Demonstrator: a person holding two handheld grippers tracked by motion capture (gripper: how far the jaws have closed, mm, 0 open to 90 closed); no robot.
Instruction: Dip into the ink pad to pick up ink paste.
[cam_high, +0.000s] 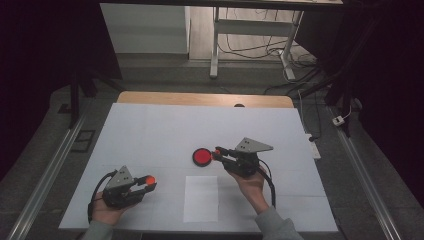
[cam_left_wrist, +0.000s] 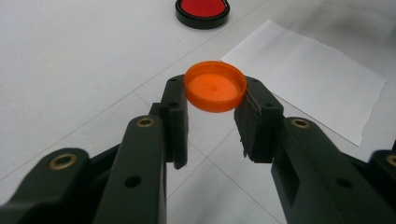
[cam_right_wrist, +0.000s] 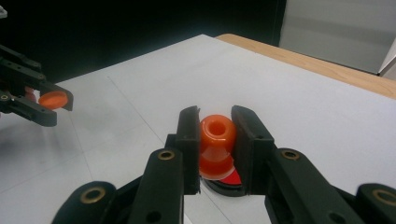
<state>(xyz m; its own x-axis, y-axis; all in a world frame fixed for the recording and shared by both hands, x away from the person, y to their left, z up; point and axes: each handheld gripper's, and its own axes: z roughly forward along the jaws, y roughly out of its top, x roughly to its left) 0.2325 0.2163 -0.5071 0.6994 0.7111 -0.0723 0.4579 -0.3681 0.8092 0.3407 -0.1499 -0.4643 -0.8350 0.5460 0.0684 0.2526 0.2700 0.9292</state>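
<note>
right tool (cam_right_wrist: 215, 140) is clamped on a small orange plastic bottle (cam_right_wrist: 217, 144), mouth tipped over the red round dish with a black rim (cam_high: 203, 157) mid-desk, likely to pour. left tool (cam_left_wrist: 215, 105) pinches the orange round cap (cam_left_wrist: 215, 87) at the near left, keeping it aside.

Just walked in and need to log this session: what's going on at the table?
A person works with handheld tongs in each hand. The left tongs grip a small orange cap by its rim, held above the white table. The right tongs clamp a small orange bottle, its open mouth facing the camera, right over a round red dish with a black rim. A white sheet of paper lies between the hands.
</note>
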